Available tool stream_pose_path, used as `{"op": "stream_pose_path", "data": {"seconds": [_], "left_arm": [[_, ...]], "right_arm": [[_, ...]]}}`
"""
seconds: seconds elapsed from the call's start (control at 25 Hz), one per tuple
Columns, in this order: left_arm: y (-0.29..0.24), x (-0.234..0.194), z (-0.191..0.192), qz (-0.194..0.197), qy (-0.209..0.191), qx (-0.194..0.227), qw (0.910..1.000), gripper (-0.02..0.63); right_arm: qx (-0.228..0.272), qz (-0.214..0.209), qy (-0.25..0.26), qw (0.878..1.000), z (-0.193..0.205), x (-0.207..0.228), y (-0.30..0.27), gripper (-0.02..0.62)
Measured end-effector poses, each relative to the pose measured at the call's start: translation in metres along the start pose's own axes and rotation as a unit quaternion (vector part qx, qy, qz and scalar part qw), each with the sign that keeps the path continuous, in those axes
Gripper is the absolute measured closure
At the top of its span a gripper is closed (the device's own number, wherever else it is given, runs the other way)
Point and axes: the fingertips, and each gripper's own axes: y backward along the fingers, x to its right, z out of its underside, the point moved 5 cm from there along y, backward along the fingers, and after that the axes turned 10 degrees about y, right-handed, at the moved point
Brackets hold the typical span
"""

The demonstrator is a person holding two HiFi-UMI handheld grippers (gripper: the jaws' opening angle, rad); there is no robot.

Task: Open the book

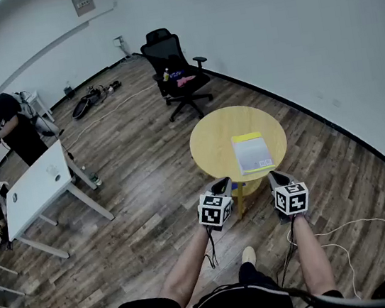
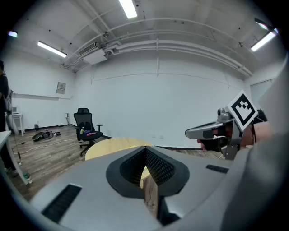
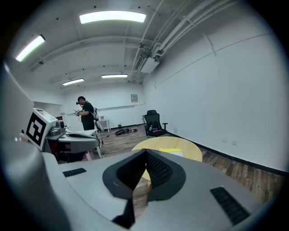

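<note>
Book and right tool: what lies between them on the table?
Only bare tabletop. The head view shows nothing on the round table between the book and the right tool.

book (image 1: 253, 153) 1 | tables (image 1: 212, 139) (image 1: 37, 191) 2 | chair (image 1: 177, 62) 1 | tools (image 1: 222, 183) (image 1: 278, 176) 2

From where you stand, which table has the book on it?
The round yellow table just ahead; the closed book lies on it. The white rectangular table stands off left.
</note>
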Motion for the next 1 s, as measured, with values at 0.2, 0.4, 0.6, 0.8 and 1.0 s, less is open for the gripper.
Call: {"op": "stream_pose_path", "data": {"seconds": [0.2,0.4,0.6,0.8,1.0], "left_arm": [[-0.066,-0.024,-0.003,-0.013,0.017,-0.025,0.9995,0.609],[-0.121,-0.045,0.002,-0.029,0.037,-0.050,0.9977,0.608],[-0.154,-0.059,0.005,-0.052,0.056,-0.062,0.9951,0.609],[-0.163,-0.079,0.011,-0.071,0.065,-0.074,0.9927,0.609],[-0.168,-0.096,0.011,-0.079,0.069,-0.081,0.9912,0.609]], "right_arm": [[-0.023,-0.024,-0.004,0.999,0.004,0.034,-0.064,0.592],[-0.051,-0.055,-0.009,0.997,0.015,0.059,-0.121,0.592],[-0.066,-0.080,-0.025,0.994,0.022,0.080,-0.160,0.592],[-0.075,-0.094,-0.029,0.992,0.027,0.083,-0.185,0.592],[-0.088,-0.098,-0.037,0.991,0.036,0.083,-0.198,0.592]]}}
